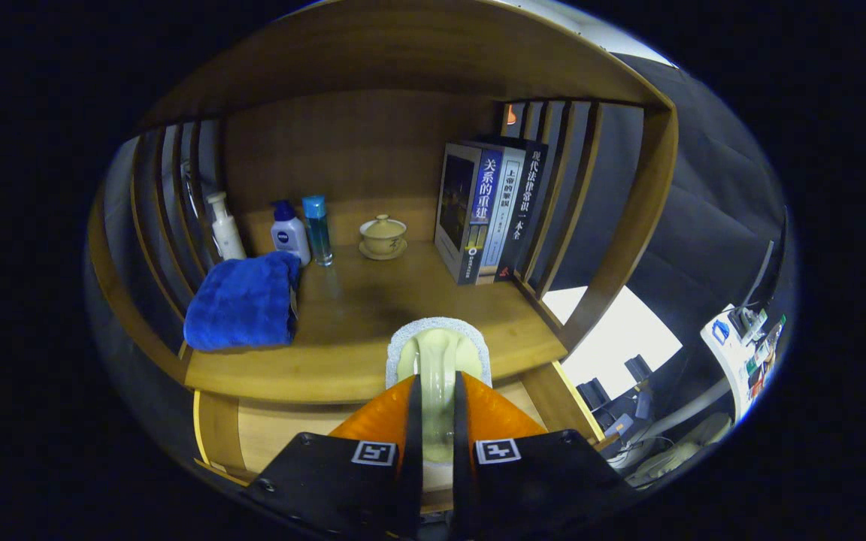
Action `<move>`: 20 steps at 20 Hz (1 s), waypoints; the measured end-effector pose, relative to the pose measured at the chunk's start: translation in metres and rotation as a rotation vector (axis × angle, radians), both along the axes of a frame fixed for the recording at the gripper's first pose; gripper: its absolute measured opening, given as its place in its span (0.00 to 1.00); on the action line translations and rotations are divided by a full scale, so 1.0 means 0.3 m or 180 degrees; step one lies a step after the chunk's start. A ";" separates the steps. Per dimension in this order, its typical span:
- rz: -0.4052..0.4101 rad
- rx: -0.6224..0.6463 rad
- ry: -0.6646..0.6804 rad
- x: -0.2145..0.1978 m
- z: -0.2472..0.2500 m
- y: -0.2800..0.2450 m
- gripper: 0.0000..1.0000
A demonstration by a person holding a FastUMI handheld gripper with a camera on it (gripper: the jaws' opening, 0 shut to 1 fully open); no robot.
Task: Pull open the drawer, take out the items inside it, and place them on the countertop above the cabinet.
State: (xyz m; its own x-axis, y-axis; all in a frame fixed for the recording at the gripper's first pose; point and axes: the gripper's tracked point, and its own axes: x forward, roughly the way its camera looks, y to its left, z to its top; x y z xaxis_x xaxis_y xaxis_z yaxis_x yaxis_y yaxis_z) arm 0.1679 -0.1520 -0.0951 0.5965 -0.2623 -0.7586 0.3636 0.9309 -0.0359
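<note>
Wooden cabinet with countertop (373,315), slatted sides and a solid back panel; open drawer (283,432) below the countertop's front edge, its pale floor visible on either side of the gripper. Left to right on the countertop: one white pump bottle (225,227) at the left slats; one folded blue towel (241,302) lying at the left front corner, reaching almost to the front edge; one white bottle with a blue cap (289,233) just behind the towel; one slim clear blue bottle (318,230) beside it; one lidded tea cup on a saucer (383,237) near the back, centre; three books (487,214) standing upright against the right slats. Free room: the middle of the countertop between towel and books is bare wood, from the cup forward to the front edge. One sponge (439,361), pale with a white textured rim, held upright and bent between the gripper (437,409) fingers, which are drawn narrow and press on it from both sides; its upper end overlaps the countertop's front edge, though whether it touches the wood cannot be told.
</note>
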 end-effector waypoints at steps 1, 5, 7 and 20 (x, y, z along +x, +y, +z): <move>0.0032 0.0025 -0.0023 0.022 0.002 -0.007 0.25; 0.0209 0.0020 -0.0140 0.161 -0.016 -0.040 0.25; 0.0307 0.0081 -0.0119 0.210 -0.046 -0.032 0.25; 0.0557 0.0581 0.0106 0.388 -0.210 -0.007 0.25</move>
